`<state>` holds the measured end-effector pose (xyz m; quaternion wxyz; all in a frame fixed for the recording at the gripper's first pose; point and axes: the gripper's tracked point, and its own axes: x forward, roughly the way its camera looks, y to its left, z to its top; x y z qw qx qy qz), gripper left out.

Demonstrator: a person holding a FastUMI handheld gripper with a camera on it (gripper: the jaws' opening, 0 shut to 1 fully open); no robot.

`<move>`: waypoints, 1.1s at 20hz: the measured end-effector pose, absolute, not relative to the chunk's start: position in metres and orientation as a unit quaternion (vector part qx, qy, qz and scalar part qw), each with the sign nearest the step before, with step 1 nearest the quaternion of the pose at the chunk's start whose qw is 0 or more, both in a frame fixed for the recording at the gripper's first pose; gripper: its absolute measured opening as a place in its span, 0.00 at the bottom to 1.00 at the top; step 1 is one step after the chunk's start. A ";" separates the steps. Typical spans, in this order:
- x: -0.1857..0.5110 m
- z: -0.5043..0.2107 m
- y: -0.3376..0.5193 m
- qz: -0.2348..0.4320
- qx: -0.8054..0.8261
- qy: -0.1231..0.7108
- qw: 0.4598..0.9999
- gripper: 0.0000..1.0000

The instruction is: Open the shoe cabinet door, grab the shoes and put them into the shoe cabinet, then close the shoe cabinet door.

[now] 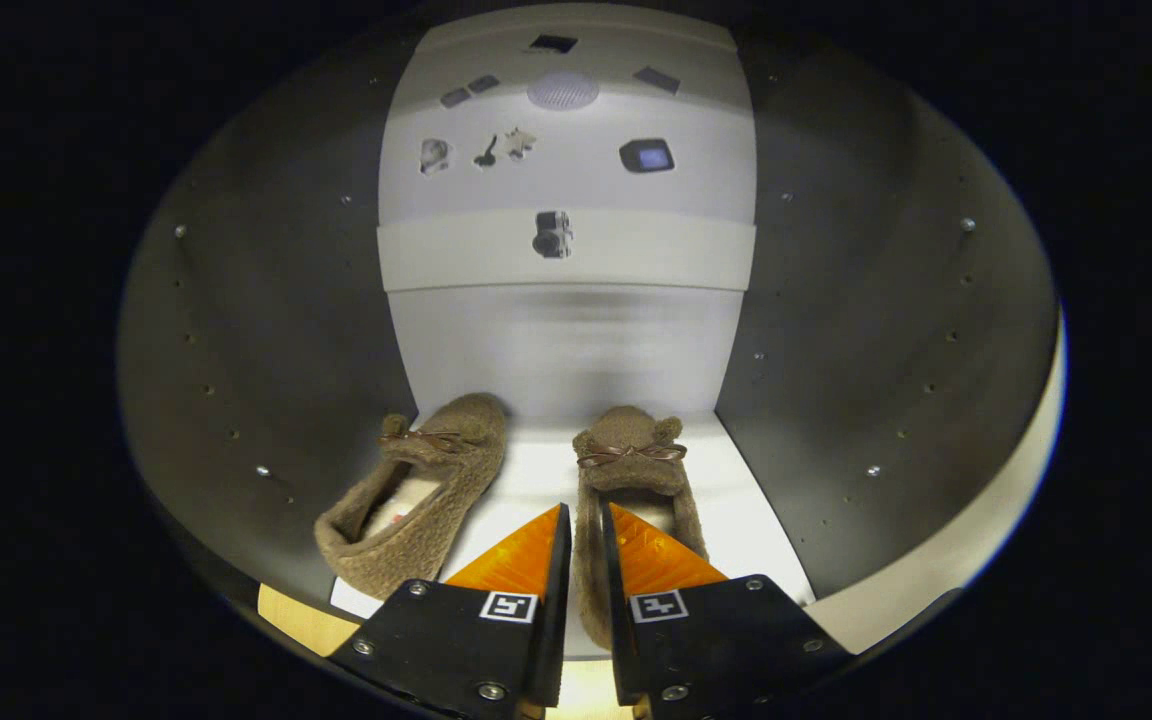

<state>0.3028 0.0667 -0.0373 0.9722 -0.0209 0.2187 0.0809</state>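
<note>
In the gripper view the camera looks into the open shoe cabinet [836, 330], its dark side walls studded with small screws and its pale back panel carrying a few small printed pictures. Two fuzzy brown slippers sit on the white cabinet floor [736, 500], toes pointing toward the back. The left slipper [416, 500] lies angled, well clear of the fingers and close to the left wall. The right slipper [631, 470] has its bow-trimmed toe beyond the fingertips, and its near side wall runs down between the two fingers. The gripper [586, 515] has its jaws narrow, pinching that strip of fleecy wall so both fingers press on it. These slippers look light and soft, so they should lift with little force but will sag and fold under a pinch; the fleece gives grip rather than slip. The collar edge around the opening is the sensible place to hold, as here. Nothing looks fragile.
</note>
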 end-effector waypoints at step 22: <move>0.037 0.017 0.002 0.044 0.000 0.132 0.990 0.20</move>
